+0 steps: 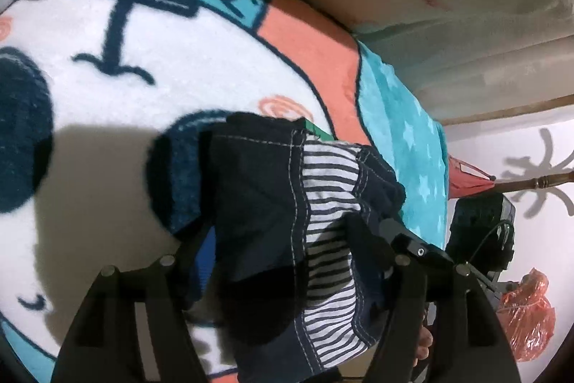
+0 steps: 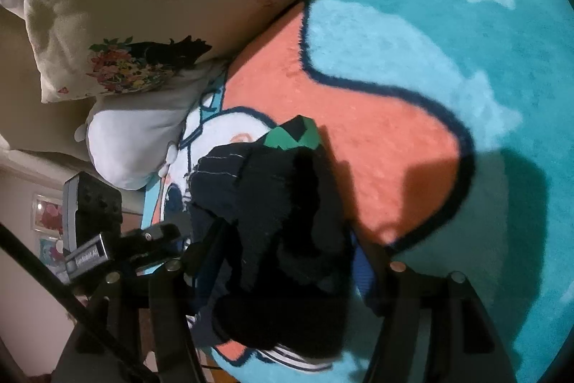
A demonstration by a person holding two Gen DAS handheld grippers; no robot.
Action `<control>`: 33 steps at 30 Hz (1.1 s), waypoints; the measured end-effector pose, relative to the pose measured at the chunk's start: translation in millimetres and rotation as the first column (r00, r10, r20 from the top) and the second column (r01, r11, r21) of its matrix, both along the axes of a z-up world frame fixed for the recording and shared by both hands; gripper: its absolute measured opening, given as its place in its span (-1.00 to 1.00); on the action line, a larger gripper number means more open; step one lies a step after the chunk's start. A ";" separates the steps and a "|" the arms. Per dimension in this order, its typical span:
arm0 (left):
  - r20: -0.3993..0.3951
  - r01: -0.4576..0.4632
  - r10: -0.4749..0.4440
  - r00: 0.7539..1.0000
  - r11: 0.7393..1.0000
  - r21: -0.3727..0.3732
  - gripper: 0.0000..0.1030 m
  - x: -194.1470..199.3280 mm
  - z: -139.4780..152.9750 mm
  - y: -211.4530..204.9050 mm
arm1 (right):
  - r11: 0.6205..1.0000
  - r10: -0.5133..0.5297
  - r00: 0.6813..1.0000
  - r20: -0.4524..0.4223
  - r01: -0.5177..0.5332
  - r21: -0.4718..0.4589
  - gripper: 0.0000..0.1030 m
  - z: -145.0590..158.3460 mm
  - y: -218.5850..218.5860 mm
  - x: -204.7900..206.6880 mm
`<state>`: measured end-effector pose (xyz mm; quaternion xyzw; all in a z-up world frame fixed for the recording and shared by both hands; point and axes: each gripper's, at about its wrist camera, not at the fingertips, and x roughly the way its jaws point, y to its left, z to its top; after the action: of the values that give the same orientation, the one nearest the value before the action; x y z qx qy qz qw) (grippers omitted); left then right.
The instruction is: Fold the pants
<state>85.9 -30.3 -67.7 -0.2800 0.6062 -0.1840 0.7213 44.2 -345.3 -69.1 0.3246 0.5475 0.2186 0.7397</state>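
Fleecy blanket (image 1: 179, 67) spreads around bunched pants (image 1: 272, 203), bordered by pillows (image 2: 118, 24).

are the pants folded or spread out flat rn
Folded: the dark pants lie bunched in layers on the blanket, striped lining turned outward, not spread flat.

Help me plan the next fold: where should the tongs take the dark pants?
Probably the stitched dark edge beside the striped lining of the pants: a firm doubled seam. Come from the near side, low along the blanket, where they lie bunched.
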 end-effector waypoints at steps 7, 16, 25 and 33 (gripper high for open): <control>0.028 0.051 -0.051 0.998 0.998 0.023 -0.50 -1.5 15.5 -4.5 | 1.000 0.013 1.000 -0.007 -0.013 0.016 -0.27 9.6 4.1 0.0; 0.076 0.002 -0.003 0.997 1.000 0.024 -0.52 -6.2 42.6 27.5 | 0.998 0.039 0.998 0.043 -0.041 0.051 -0.30 43.2 32.5 6.6; 0.100 -0.041 0.028 0.995 0.991 0.125 -0.52 12.9 44.7 67.5 | 0.995 0.104 0.992 0.070 -0.105 -0.003 -0.30 49.4 89.6 41.0; 0.083 -0.016 -0.001 0.997 0.979 0.202 -0.47 31.4 29.6 71.9 | 0.991 0.087 0.995 0.045 -0.082 -0.101 -0.28 33.8 110.4 62.5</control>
<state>117.3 41.5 -38.1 -0.1995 0.5904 -0.1303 0.7711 106.7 -234.8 -35.2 0.2585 0.5525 0.2302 0.7582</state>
